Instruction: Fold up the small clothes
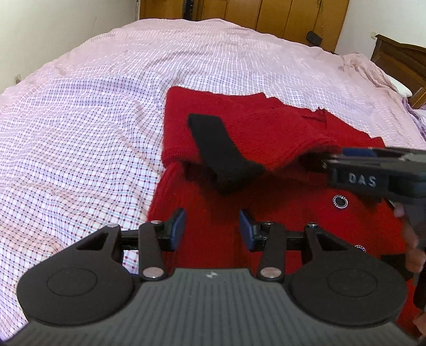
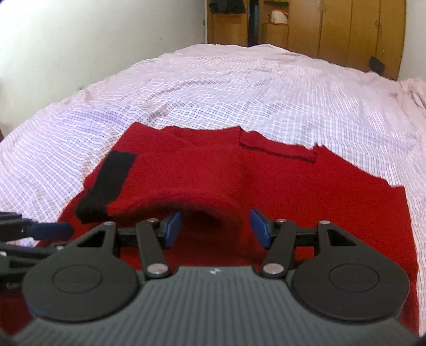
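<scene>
A red knit cardigan (image 1: 266, 127) lies on the checked bedsheet (image 1: 93, 133), with dark round buttons (image 1: 340, 201) on its front. One sleeve with a black cuff (image 1: 213, 149) is folded across the body. My left gripper (image 1: 212, 229) hovers over the near left part of the cardigan, open and with nothing between its fingers. My right gripper (image 2: 216, 229) is open too, just in front of a raised red fold (image 2: 173, 202) whose edge arches beyond its pads. In the left wrist view it (image 1: 327, 162) comes in from the right, close to that fold.
The pink checked sheet (image 2: 239, 93) covers the whole bed around the garment. A wooden wardrobe (image 1: 266, 13) stands beyond the far edge, and a dark headboard (image 1: 399, 61) with a white pillow (image 1: 402, 87) is at the right. A hand (image 1: 410, 239) shows at the right edge.
</scene>
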`<state>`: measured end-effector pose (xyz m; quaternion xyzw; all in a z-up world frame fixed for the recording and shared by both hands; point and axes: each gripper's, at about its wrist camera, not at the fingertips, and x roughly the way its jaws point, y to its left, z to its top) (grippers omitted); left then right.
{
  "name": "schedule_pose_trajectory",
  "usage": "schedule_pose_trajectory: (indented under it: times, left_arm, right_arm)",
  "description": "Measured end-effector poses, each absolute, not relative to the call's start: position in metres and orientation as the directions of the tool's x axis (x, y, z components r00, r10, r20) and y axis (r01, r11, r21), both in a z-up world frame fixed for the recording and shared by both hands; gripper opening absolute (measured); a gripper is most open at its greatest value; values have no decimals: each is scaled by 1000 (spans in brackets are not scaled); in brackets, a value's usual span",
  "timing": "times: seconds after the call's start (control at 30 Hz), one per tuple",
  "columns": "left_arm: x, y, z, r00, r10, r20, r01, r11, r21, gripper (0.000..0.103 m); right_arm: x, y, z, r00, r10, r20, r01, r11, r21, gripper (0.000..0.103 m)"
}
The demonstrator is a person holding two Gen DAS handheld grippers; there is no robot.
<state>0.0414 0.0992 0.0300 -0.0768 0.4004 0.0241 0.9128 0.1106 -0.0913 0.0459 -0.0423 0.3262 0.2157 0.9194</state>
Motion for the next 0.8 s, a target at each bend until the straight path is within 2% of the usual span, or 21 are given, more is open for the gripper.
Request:
schedule_pose_trajectory:
  times: [0.2, 0.4, 0.63, 0.8]
  left_arm:
    - [44, 98, 26, 675, -16, -738, -105, 988, -117, 50]
    - [44, 98, 24, 675, -16, -738, -106, 987, -118, 50]
    - [45, 102, 22, 671, -14, -741, -119, 985, -126, 50]
    - [46, 99, 20, 668, -2, -744, -123, 986, -112, 50]
  right_arm:
    - [116, -77, 46, 718, 373, -588, -434, 900, 42, 59]
    - [114, -89, 50, 734, 389, -557, -400, 910, 109, 59]
    - [107, -148, 56, 794, 348, -498, -228, 931, 286, 59]
    - [116, -198, 42, 796, 242, -554, -41, 936, 350, 59]
